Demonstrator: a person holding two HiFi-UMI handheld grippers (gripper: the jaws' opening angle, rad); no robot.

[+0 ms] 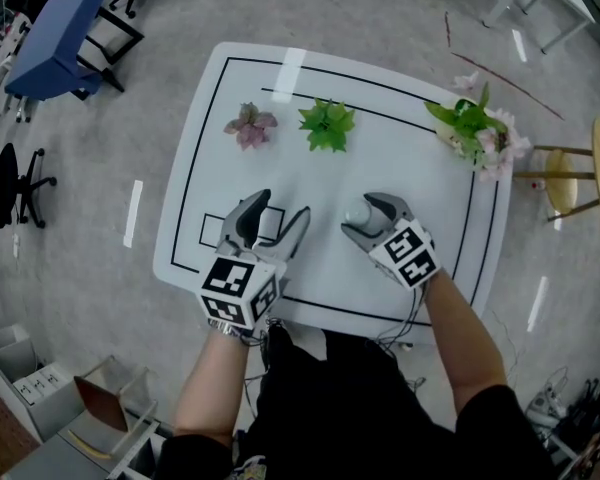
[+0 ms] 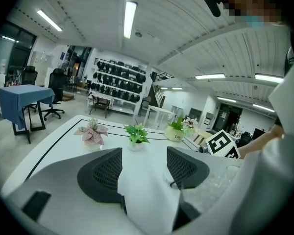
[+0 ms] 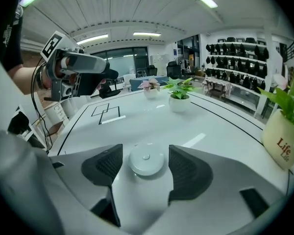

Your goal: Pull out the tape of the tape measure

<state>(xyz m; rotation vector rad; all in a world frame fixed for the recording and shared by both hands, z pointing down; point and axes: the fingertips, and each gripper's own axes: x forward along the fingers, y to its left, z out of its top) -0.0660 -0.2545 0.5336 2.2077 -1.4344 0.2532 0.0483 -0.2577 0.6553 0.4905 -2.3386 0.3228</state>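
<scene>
Both sets of fingers are released: the left gripper (image 1: 283, 208) is empty, and the right gripper (image 3: 146, 154) brackets the round white tape measure (image 3: 146, 161) lying flat on the tabletop (image 1: 400, 158); it is probably light, rigid and smooth, so clamp across its rim.

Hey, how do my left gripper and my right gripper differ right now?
The left gripper has nothing between its jaws, only bare table; the right gripper straddles the round white tape measure. The left gripper is by the drawn rectangles near the table's left edge; the right gripper is nearer the middle. Shared: both have their jaws apart, and each carries a marker cube.
</scene>
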